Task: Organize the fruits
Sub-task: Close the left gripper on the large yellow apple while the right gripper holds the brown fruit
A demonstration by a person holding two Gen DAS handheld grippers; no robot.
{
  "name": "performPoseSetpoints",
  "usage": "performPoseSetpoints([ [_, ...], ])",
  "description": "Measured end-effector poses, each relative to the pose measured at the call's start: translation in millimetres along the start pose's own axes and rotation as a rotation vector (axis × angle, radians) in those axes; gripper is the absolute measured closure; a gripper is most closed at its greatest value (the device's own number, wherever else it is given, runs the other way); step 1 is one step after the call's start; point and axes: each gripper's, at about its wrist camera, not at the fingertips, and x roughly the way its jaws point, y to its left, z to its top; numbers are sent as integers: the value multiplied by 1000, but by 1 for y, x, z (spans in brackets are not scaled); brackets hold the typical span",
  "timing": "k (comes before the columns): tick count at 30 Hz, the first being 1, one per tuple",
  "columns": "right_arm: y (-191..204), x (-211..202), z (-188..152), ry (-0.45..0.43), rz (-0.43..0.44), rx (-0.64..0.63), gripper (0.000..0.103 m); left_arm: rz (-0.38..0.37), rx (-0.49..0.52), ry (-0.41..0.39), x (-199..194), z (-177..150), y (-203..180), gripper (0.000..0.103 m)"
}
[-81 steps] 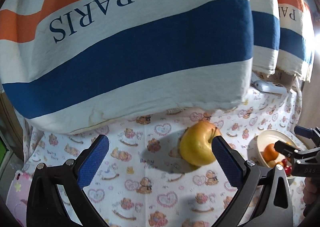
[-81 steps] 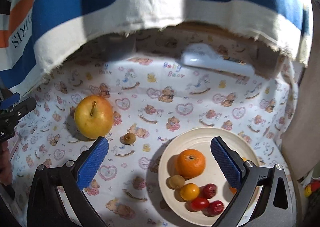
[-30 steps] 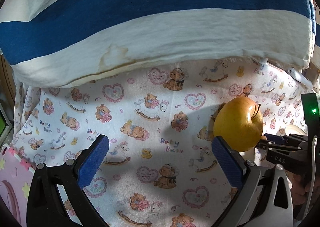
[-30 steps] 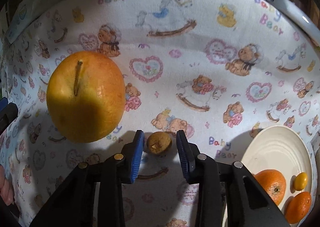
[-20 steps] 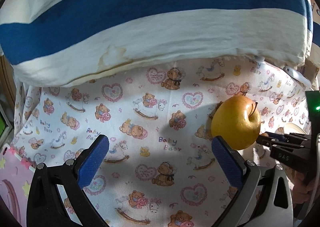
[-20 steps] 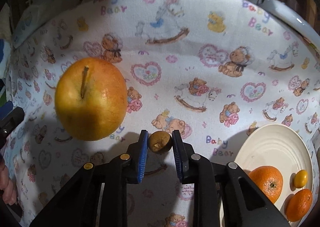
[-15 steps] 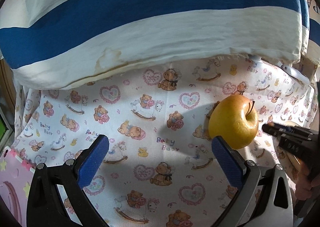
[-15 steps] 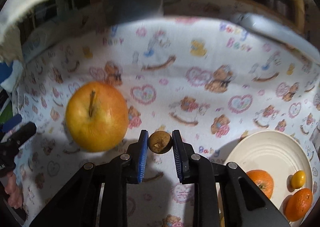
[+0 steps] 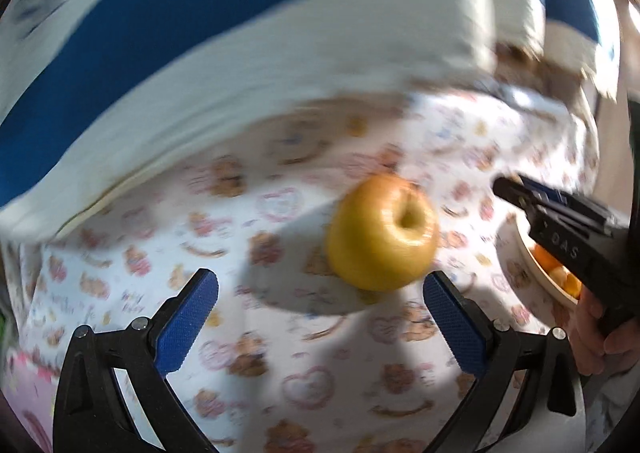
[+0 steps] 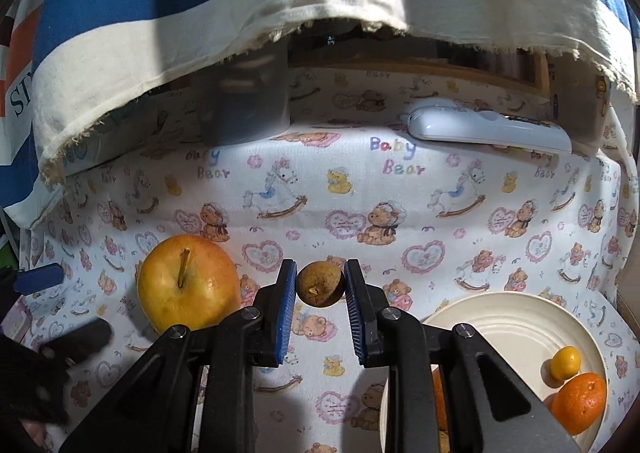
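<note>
Left wrist view motion-blurred, tablecloth [image 9: 304, 333] print unreadable; plate [image 10: 516, 317] cut by right finger and frame edge, one orange [image 10: 440, 401] mostly hidden.

Home: baby-print tablecloth [image 10: 360, 189], remote [image 10: 488, 131]

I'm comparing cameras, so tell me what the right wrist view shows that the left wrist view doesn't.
Only the right wrist view shows the right tool shut on a small brown fruit and a white remote. Only the left wrist view shows the open left tool. Both show the yellow apple, the cream plate with oranges and the bear-print cloth.
</note>
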Motion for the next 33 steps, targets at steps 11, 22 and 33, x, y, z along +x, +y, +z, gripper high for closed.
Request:
performPoseSetpoints([
  [11, -13, -9, 0, -29, -29, 34, 78, -7, 65, 97, 47, 18, -37, 1],
  [22, -13, -8, 0, -29, -31, 22, 78, -14, 16, 116, 80, 28, -39, 1],
  [33, -13, -3, 2, -10, -32, 22, 78, -22, 7, 168, 96, 34, -42, 14],
])
